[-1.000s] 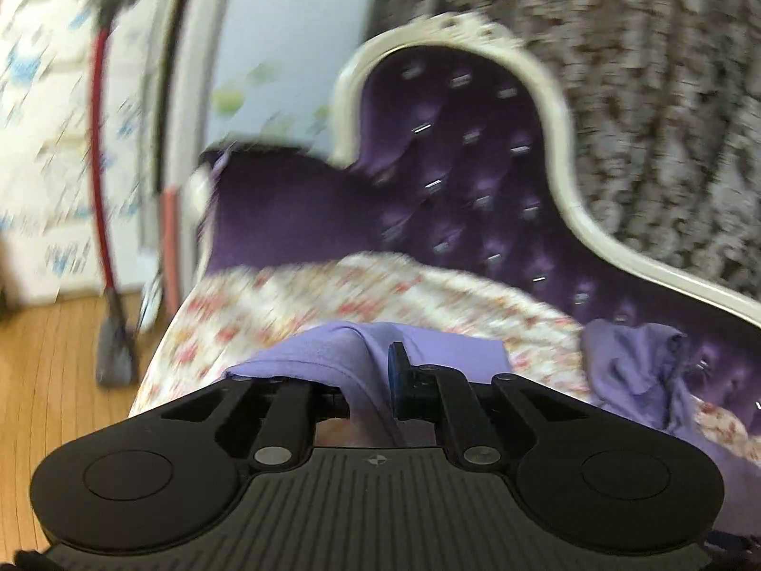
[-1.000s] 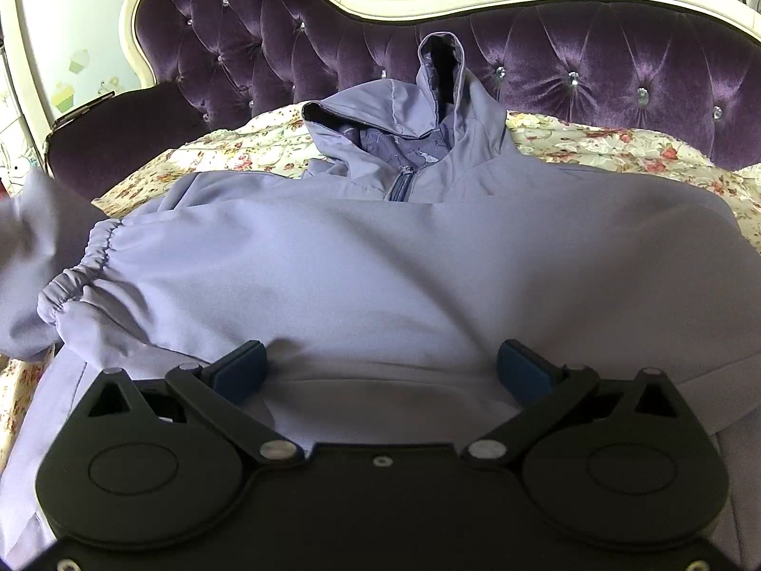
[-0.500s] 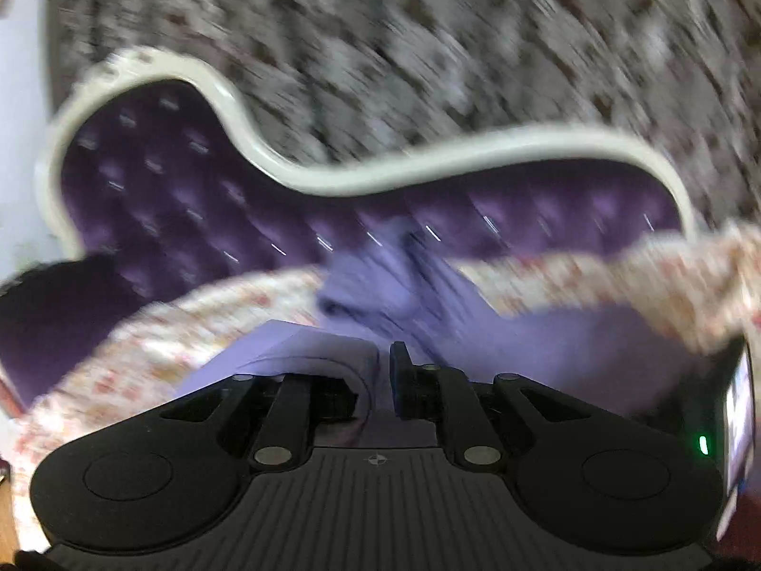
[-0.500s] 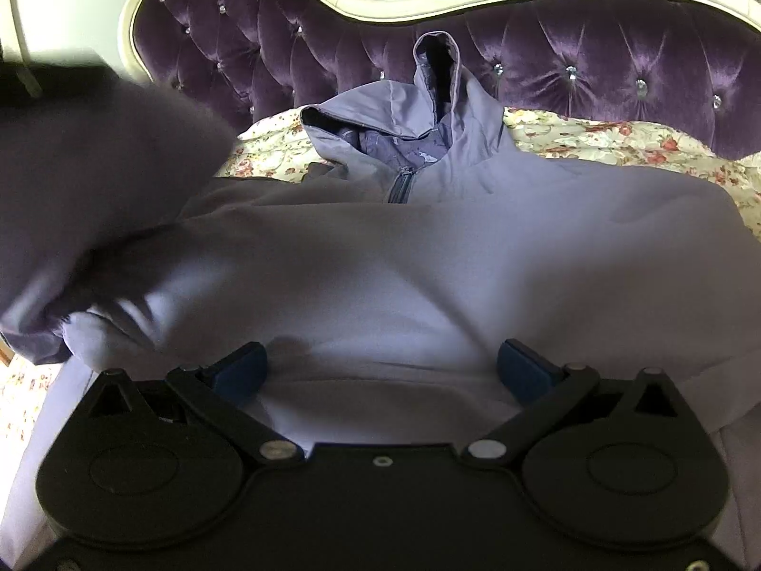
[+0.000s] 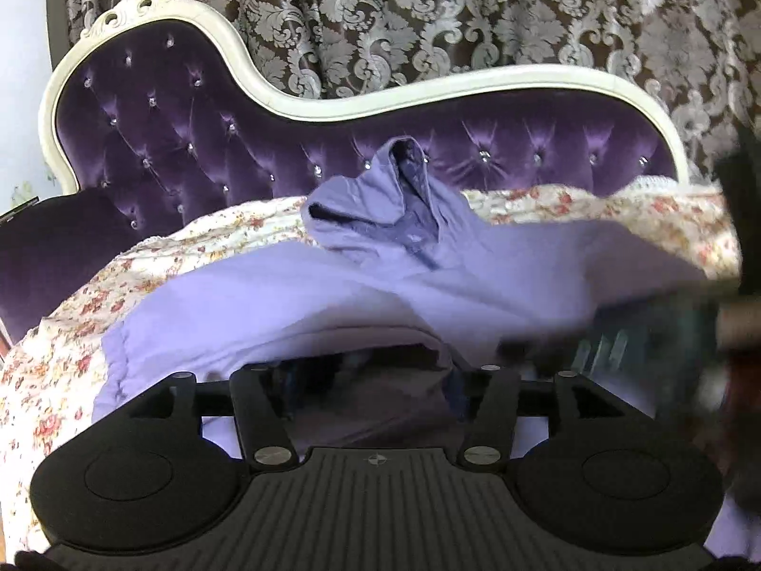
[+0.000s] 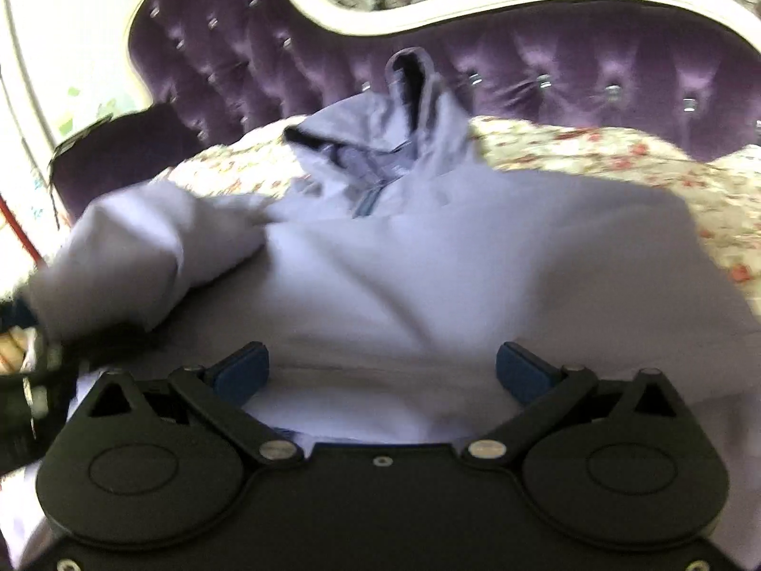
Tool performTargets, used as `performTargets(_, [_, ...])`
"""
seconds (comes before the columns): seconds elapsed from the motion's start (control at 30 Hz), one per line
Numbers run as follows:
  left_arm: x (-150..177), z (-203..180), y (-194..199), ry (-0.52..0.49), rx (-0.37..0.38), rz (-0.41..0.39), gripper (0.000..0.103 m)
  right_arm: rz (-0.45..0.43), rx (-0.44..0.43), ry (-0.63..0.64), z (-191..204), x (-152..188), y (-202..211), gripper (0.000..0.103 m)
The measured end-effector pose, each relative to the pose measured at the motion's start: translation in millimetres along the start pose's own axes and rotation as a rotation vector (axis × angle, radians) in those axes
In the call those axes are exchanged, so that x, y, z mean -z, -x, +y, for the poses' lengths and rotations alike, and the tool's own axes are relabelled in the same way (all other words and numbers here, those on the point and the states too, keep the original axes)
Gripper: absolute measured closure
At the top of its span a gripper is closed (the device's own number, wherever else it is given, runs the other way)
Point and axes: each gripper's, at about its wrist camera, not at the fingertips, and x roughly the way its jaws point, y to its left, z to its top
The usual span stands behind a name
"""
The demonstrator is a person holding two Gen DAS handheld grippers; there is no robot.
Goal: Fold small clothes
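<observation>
Lavender hoodie (image 6: pixel 428 276) sleeve (image 5: pixel 266 314) drapes between the left gripper (image 5: pixel 375 376), whose jaws have just been opening, seemingly unpinched; it may slump unfolded. Right gripper (image 6: pixel 380 371) spread, empty.

Both wrist cameras sit low and close over the lilac hooded jacket (image 5: pixel 475 280) spread on the floral cover (image 5: pixel 71 333) of the sofa, each looking forward and down past its own claw toward the purple tufted backrest (image 5: pixel 166 142). The left view takes in more of the patterned curtain (image 5: pixel 428 14). Both share the hood (image 6: pixel 404 109) and backrest.
</observation>
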Motion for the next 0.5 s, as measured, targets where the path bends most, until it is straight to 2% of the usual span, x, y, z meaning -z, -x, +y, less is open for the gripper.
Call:
performTargets(0.07, [12.8, -0.8, -0.1, 0.0, 0.015, 0.028, 0.049, -0.037, 0.033, 0.031, -2.6, -5.8, 14.0, 0.001])
performTargets(0.17, [31.4, 3.6, 1.0, 0.047, 0.039, 0.073, 0.048, -0.107, 0.073, 0.142, 7.8, -12.9, 37.5, 0.001])
performTargets(0.33, [54.0, 19.7, 24.3, 0.142, 0.053, 0.072, 0.046, -0.198, 0.036, 0.34, 48.4, -16.8, 63.6, 0.002])
performTargets(0.37, [57.0, 24.3, 27.1, 0.166, 0.044, 0.082, 0.041, -0.212, 0.022, 0.378, 58.2, -16.7, 65.7, 0.002])
performTargets(0.4, [60.8, 29.5, 29.7, 0.193, 0.028, 0.094, 0.039, -0.227, 0.004, 0.422, 70.1, -14.7, 67.3, 0.003])
performTargets(0.5, [72.0, 46.5, 36.1, 0.266, 0.014, 0.119, 0.036, -0.263, -0.039, 0.575, 109.7, -4.8, 67.6, 0.018])
